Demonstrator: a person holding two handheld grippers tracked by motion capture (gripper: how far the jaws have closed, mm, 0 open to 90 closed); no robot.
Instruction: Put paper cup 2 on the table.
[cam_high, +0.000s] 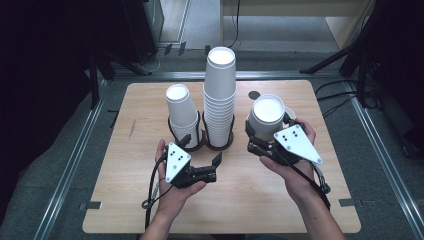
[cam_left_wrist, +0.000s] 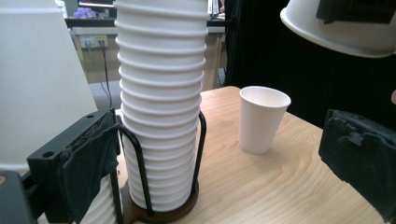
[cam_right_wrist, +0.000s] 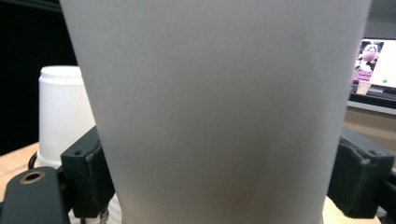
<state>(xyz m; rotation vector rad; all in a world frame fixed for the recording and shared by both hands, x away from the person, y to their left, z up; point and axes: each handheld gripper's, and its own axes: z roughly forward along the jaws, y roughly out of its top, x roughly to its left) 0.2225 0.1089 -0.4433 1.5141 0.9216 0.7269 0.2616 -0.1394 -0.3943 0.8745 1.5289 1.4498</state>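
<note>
At the near edge of the pale wooden bench (cam_high: 150, 210) we hold a hand-held gripper in each hand, and the work in hand looks to us like moving cups between stacks. Our left hand-held gripper (cam_high: 217, 162) hovers low, just in front of the black wire cup holder (cam_high: 220, 142), its two black jaws spread wide with nothing between them; we judge it stands ready there to steady the rack or take the next cup. Our right hand-held gripper (cam_high: 264, 134) is clamped on an upturned white paper cup (cam_high: 268, 116), a jaw pressed against each side of the cup's wall, base up, carried above the bench at the right; in the right gripper view that cup (cam_right_wrist: 215, 107) stands between the pads and blocks most of what lies beyond. Behind the left hand-held gripper, the tall stack of nested white paper cups (cam_high: 220, 95) rises upturned out of the holder, whose wire loops keep it from toppling. Just beside it, to the left, a shorter stack of white paper cups (cam_high: 182, 115) sits in the twin ring. Farther off, in the left gripper view, a single white paper cup (cam_left_wrist: 262, 119) stands mouth up on the bench, well apart from the rack.
</note>
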